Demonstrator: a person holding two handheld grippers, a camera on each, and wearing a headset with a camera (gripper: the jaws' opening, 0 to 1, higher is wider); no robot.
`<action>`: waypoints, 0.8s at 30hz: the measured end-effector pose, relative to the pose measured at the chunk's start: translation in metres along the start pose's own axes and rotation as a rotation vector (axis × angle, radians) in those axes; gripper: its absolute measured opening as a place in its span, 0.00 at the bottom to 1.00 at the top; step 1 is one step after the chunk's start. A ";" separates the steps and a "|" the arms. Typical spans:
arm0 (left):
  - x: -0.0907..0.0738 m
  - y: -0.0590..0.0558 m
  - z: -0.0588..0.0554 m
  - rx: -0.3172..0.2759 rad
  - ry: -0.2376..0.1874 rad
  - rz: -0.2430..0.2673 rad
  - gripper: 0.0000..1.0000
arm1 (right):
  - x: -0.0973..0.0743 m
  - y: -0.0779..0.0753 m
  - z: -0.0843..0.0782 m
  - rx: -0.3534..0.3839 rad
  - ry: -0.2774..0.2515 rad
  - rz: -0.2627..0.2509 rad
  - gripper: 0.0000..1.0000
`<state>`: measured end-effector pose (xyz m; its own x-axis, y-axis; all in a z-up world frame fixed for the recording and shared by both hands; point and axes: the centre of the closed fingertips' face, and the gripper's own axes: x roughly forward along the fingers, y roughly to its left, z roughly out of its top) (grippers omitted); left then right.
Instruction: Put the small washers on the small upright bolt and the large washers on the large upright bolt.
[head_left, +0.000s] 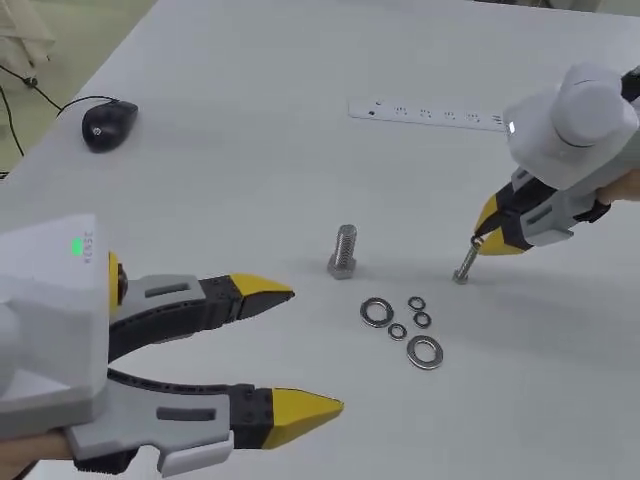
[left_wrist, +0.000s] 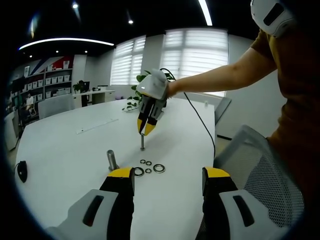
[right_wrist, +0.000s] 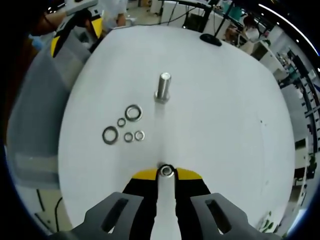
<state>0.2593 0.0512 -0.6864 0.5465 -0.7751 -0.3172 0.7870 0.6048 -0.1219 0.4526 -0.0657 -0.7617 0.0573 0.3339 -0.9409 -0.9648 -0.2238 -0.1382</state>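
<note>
**Right gripper seating a small washer on the small bolt**

The right gripper (head_left: 480, 243), jaws pressed almost together, pinches what reads as a small washer (right_wrist: 166, 171) at the top of the small bolt (head_left: 466, 263), which stands directly under its tips. The step in hand appears to be slipping this ring over the bolt's end. Off to the left of these tips lie three small washers (head_left: 422, 320) and two large washers (head_left: 425, 352), all loose on the table. Straight ahead of the jaws stands the large bolt (head_left: 343, 250), bare. The left gripper (head_left: 315, 348), jaws spread and holding nothing, hangs well apart from the work, pointing toward the large bolt. The next move calls for centring the ring's hole on the shank before the jaws part, or the ring may skate off
</note>
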 end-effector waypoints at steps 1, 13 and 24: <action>0.000 0.000 0.000 0.000 0.000 0.001 0.53 | 0.000 0.001 -0.001 -0.001 0.003 -0.001 0.11; -0.002 0.003 -0.002 -0.005 -0.002 0.010 0.53 | 0.015 0.005 -0.003 -0.001 0.027 0.021 0.12; -0.002 0.005 -0.005 -0.012 0.000 0.016 0.53 | 0.031 0.005 -0.009 0.010 0.037 0.039 0.12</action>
<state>0.2605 0.0568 -0.6911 0.5589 -0.7653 -0.3192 0.7747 0.6192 -0.1282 0.4514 -0.0646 -0.7947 0.0288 0.2904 -0.9565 -0.9690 -0.2268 -0.0981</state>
